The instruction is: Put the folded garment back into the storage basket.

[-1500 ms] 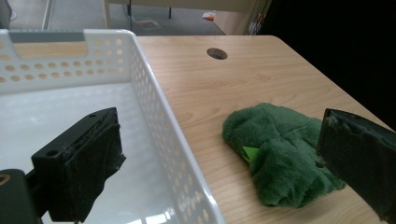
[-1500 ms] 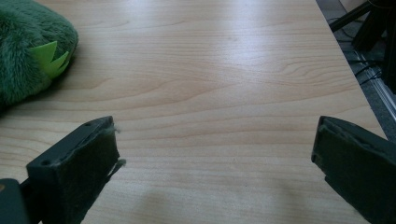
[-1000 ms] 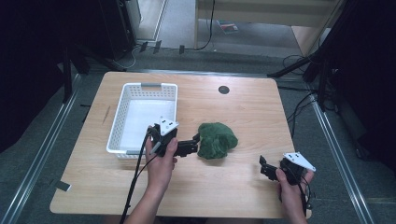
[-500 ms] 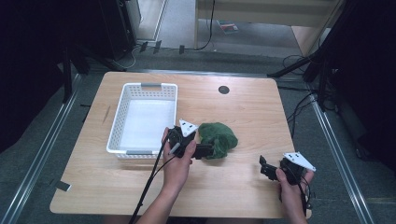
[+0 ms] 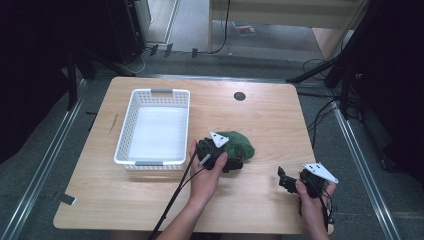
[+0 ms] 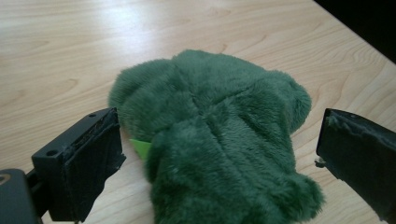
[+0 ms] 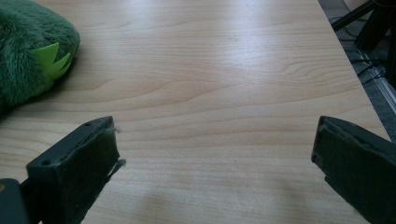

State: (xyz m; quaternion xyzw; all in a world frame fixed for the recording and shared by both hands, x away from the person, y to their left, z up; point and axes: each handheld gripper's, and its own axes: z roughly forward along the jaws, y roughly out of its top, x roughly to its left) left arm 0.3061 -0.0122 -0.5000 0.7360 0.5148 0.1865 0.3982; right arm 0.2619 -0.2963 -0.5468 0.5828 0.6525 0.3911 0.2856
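A dark green plush toy (image 5: 240, 144) lies on the wooden table (image 5: 270, 115), right of the basket. In the left gripper view the plush toy (image 6: 219, 135) sits between the two wide-apart jaws, a light green felt bit at its left side. My left gripper (image 5: 235, 162) is open, its jaws standing on either side of the toy's near end. Near the table's front right my right gripper (image 5: 284, 180) is open over bare wood. In the right gripper view the plush toy (image 7: 32, 56) with light green spikes lies at the far left.
A white plastic basket (image 5: 134, 131), empty, stands at the left of the table. A round black grommet (image 5: 239, 96) sits near the far edge. Cables trail off the front edge. Dark floor and metal rails surround the table.
My left gripper has moved right from beside the basket up to the plush toy, and its jaws now straddle the toy. The right gripper has stayed in place.
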